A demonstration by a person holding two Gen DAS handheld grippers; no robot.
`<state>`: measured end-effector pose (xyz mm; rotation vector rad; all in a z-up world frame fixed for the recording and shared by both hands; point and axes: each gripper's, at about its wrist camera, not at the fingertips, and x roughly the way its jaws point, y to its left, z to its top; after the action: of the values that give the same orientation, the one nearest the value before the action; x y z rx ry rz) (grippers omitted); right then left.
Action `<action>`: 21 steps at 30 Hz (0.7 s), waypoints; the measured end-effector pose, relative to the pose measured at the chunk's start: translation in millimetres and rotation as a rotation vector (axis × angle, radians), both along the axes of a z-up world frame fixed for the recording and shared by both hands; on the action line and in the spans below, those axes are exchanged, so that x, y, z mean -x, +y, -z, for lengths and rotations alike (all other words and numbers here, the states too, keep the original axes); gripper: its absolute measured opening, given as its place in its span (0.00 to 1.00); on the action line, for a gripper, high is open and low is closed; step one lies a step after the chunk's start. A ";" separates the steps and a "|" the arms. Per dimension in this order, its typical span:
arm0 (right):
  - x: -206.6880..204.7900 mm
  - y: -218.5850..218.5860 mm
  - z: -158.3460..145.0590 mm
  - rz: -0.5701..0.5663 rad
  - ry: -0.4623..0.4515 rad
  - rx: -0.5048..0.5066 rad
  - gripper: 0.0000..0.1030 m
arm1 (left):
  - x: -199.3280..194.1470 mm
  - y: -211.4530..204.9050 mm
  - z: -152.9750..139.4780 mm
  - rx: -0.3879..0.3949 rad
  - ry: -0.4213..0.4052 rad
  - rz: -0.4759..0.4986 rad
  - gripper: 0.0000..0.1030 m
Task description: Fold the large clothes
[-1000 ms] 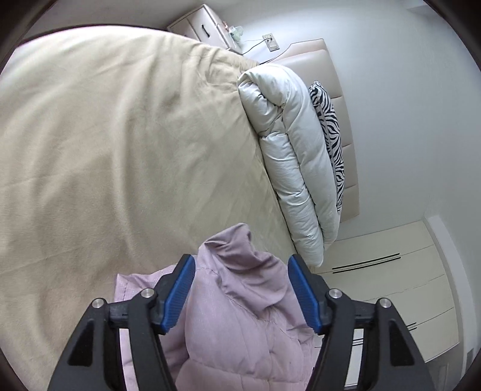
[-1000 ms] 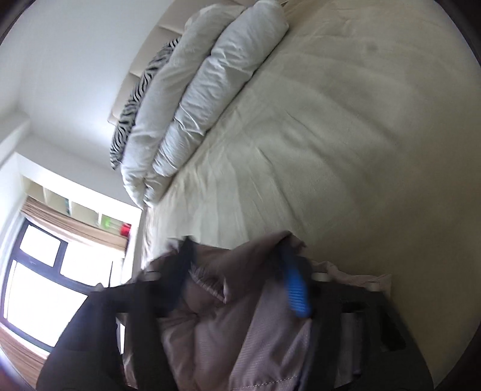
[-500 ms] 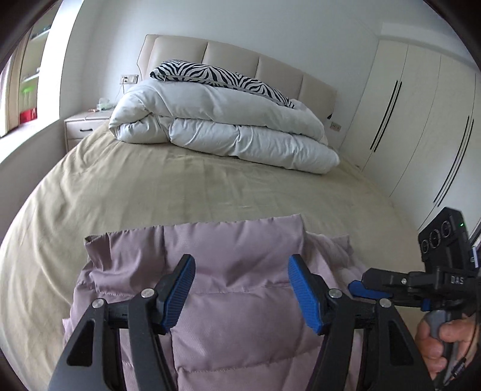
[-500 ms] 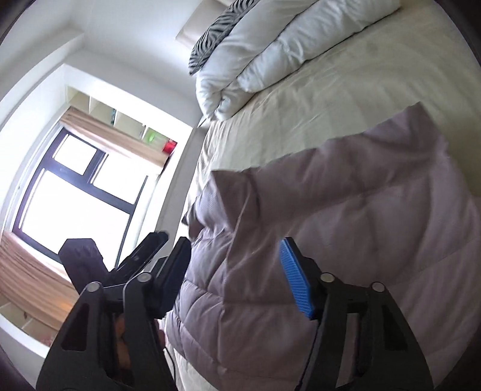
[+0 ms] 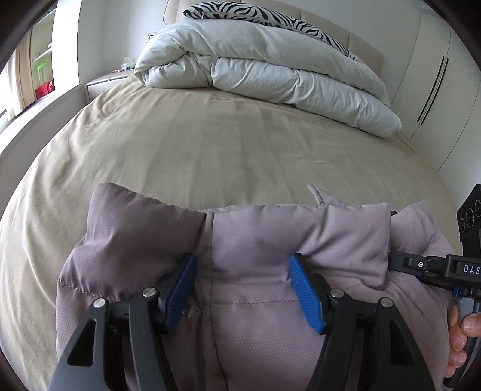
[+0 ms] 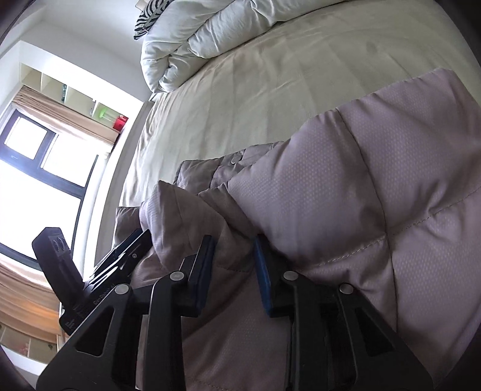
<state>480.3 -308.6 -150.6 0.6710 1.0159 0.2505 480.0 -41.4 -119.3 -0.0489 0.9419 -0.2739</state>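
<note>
A mauve quilted puffer jacket (image 5: 270,237) lies bunched at the near edge of the beige bed (image 5: 195,141); it also fills the right wrist view (image 6: 345,210). My left gripper (image 5: 242,270) is open, its blue pads on either side of a jacket fold. My right gripper (image 6: 233,255) has its jaws narrowed on a fold of the jacket. The right gripper also shows at the right edge of the left wrist view (image 5: 399,261), against the jacket's right end. The left gripper shows at the left in the right wrist view (image 6: 132,243).
A folded white duvet (image 5: 264,69) and a zebra-print pillow (image 5: 270,15) lie at the head of the bed. A nightstand (image 5: 105,81) and a window (image 6: 39,180) are on the left, white wardrobes (image 5: 436,78) on the right.
Both grippers swung from tilted views to level and lowered toward the bed with the jacket. The jacket now lies spread wider across the near edge. The right gripper's jaws have narrowed.
</note>
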 end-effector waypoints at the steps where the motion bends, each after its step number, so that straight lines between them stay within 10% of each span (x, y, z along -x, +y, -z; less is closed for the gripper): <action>1: -3.0 -2.4 5.5 0.006 0.001 -0.006 0.20 | -2.8 -0.4 2.8 0.000 0.010 0.000 0.66; 17: -2.7 -15.9 35.9 0.048 -0.060 -0.050 0.11 | -3.5 -14.2 17.1 -0.070 0.003 -0.003 0.67; 21: 2.4 -12.6 29.0 0.049 -0.083 -0.029 0.12 | -1.1 -1.4 3.9 0.018 0.078 -0.008 0.66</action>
<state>478.0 -321.3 -179.6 0.7054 0.9171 0.2479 481.1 -42.8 -123.2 -0.0800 1.0167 -0.2749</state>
